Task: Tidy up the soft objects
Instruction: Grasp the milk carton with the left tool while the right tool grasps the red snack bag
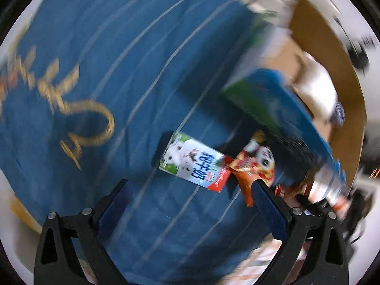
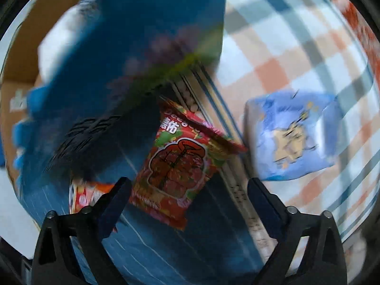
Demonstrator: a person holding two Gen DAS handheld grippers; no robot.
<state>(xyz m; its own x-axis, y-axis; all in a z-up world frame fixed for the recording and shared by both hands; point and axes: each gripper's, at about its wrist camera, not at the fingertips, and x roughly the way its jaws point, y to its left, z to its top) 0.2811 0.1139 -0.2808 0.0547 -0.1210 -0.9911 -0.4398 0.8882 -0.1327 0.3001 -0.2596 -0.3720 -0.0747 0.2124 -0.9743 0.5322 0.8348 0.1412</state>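
Clearly little is sorted yet, since both my left claw and right claw stand apart and empty, while the red crinkly snack packet and white milk carton lie loose on the blue striped cloth.

A white milk pouch lies flat on blue cloth, touching an orange snack packet. A red snack packet lies tilted near a light-blue pillow.
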